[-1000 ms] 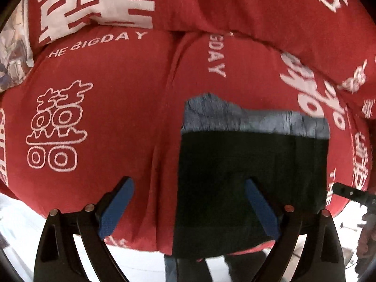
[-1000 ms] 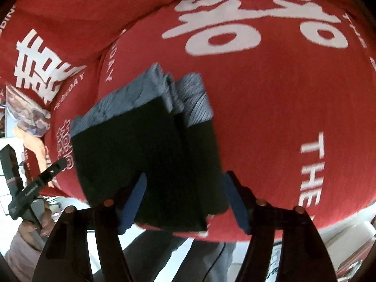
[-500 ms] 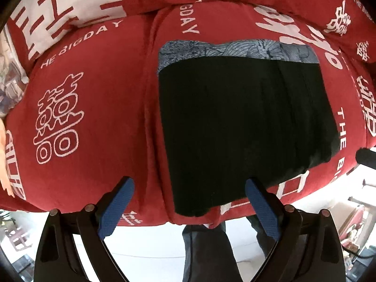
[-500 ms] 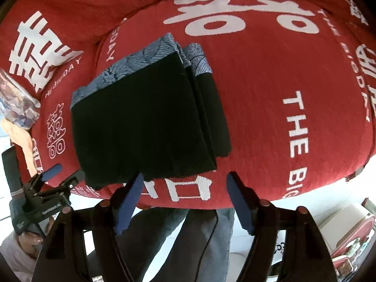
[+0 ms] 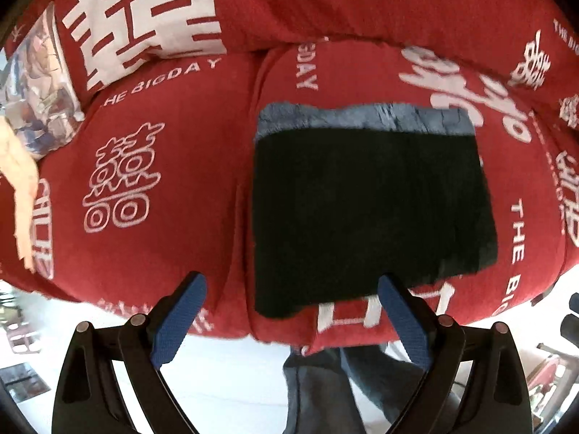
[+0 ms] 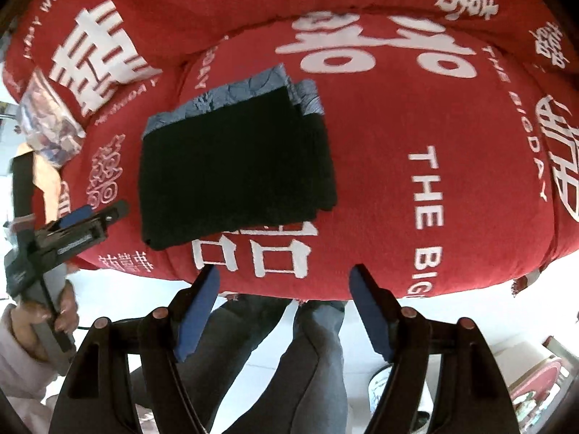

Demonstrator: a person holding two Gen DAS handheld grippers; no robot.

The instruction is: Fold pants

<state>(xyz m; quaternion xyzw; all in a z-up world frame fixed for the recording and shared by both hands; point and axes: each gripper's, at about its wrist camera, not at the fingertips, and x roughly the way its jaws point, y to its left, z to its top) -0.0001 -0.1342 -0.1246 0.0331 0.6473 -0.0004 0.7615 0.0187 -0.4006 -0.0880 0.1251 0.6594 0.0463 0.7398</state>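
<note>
The folded black pants lie on a red sofa cover with white lettering; white floor lies below it. Left tool and right tool both gape empty, clear of the pants.

The pants are black with a grey-blue patterned band along their far edge; they lie folded into a flat, roughly rectangular stack on the red cover with white lettering; from the right wrist view the stacked layers show stepped at the right side.
</note>
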